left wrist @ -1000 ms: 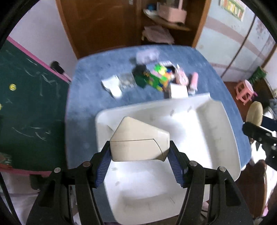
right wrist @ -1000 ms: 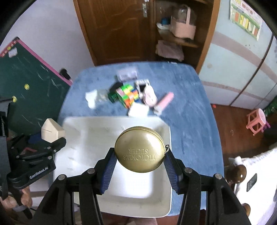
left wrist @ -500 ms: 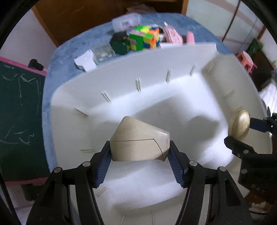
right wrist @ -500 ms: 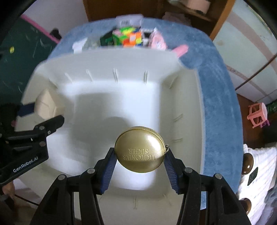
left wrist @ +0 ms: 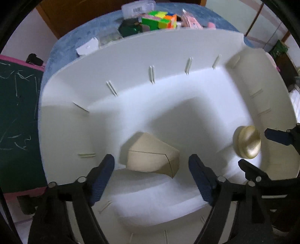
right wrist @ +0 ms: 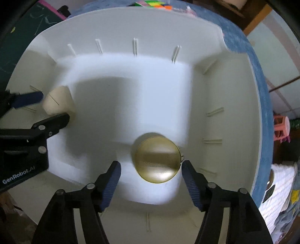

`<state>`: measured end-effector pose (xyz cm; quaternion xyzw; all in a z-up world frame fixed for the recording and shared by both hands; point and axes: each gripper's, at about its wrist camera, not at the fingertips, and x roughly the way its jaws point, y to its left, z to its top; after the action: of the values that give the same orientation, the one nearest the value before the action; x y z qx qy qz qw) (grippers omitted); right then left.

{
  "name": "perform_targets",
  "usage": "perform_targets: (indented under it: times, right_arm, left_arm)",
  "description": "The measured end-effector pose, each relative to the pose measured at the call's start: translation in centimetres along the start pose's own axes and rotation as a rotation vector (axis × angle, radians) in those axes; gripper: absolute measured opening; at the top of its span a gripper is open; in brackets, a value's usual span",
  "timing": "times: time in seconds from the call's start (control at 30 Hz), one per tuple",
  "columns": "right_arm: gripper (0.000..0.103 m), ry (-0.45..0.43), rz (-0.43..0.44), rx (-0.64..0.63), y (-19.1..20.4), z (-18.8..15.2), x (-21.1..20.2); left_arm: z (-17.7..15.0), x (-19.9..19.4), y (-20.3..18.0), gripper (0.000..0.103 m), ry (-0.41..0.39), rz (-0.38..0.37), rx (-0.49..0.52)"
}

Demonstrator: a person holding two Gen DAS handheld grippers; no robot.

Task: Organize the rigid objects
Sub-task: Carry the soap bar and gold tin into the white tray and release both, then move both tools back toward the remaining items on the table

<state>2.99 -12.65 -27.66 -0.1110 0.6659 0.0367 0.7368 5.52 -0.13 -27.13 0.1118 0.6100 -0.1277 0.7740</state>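
A beige angular box (left wrist: 151, 157) lies in the white bin (left wrist: 131, 78), between the spread fingers of my left gripper (left wrist: 151, 172), which is open and clear of it. The box also shows in the right wrist view (right wrist: 57, 102). A round gold tin (right wrist: 157, 159) sits in the bin (right wrist: 215, 78) just ahead of my right gripper (right wrist: 151, 178), which is open around it. The tin also shows in the left wrist view (left wrist: 247, 143).
Behind the bin on the blue table (left wrist: 71, 43) lie a bright puzzle cube (left wrist: 159, 19), a dark green object (left wrist: 130, 29), a white card (left wrist: 88, 46), a clear plastic case (left wrist: 138, 6) and pink items (left wrist: 191, 22). A green chalkboard (left wrist: 16, 116) stands at the left.
Both grippers dropped low into the bin and opened. The beige box and the gold tin left their jaws and now rest in the bin.
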Motion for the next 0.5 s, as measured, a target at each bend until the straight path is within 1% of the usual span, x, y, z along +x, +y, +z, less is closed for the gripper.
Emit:
perform_targets:
  times: [0.1, 0.2, 0.37, 0.5]
  right_arm:
    - [0.071, -0.037, -0.001, -0.025, 0.4, -0.1, -1.6]
    - [0.071, -0.064, 0.011, -0.030, 0.4, -0.1, -2.9]
    - [0.071, -0.119, 0.032, -0.013, 0.3, -0.1, -5.7]
    - [0.071, -0.167, 0.047, 0.006, -0.6, 0.4, -7.5]
  left_arm:
    - [0.1, -1.4, 0.2, 0.084, -0.023, 0.009, -0.001]
    - [0.2, -3.0, 0.5, 0.084, -0.048, -0.003, -0.016]
    - [0.2, -5.5, 0.9, 0.084, -0.093, -0.008, -0.037]
    - [1.3, -7.4, 1.6, 0.084, -0.140, 0.014, -0.039]
